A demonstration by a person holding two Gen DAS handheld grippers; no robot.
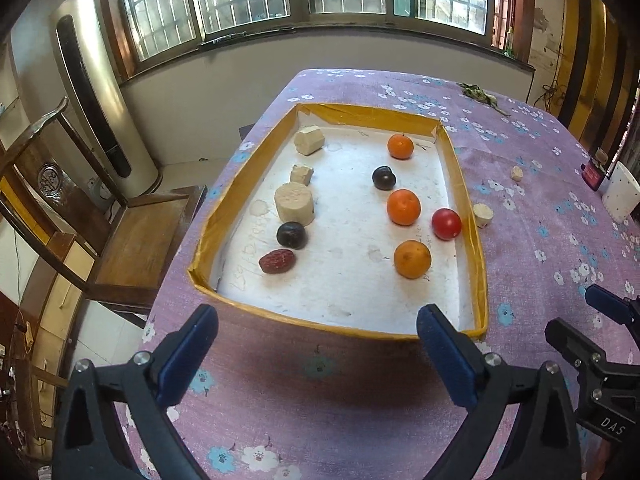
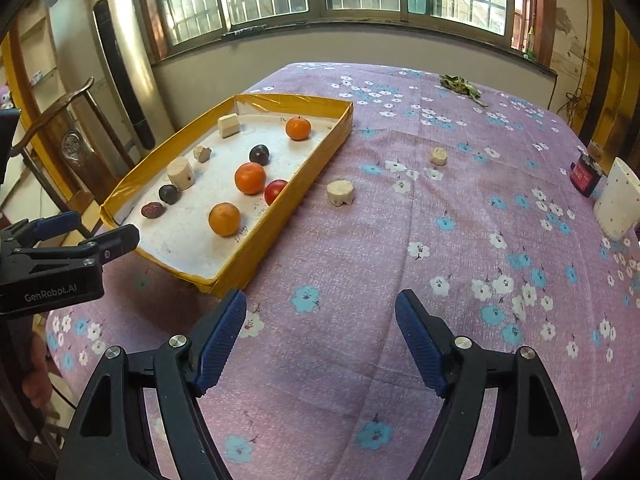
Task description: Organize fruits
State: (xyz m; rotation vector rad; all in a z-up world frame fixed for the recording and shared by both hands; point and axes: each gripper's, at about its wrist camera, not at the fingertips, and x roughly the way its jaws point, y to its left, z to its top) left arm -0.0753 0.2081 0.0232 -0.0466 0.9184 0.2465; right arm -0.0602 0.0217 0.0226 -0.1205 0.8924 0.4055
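Note:
A shallow yellow-rimmed tray (image 1: 478, 264) (image 2: 320, 148) with a white floor sits on the purple flowered table. Inside lie three oranges (image 1: 412, 259) (image 2: 224, 219), a red tomato (image 1: 446, 223) (image 2: 275, 190), two dark plums (image 1: 291, 235) (image 2: 168, 193), a red date (image 1: 277, 261) (image 2: 152, 210) and several pale cut chunks (image 1: 293, 203) (image 2: 181, 173). Two more pale chunks (image 2: 340, 192) (image 1: 483, 215) lie on the cloth right of the tray. My left gripper (image 1: 318, 320) is open and empty just before the tray's near edge. My right gripper (image 2: 320, 312) is open and empty over bare cloth, right of the tray.
A white dotted cup (image 2: 616, 200) and a small red box (image 2: 584, 176) stand at the table's right edge. Green leaves (image 2: 460, 84) lie at the far side. A wooden chair (image 1: 132, 240) and a tall air conditioner (image 1: 100, 96) stand left of the table.

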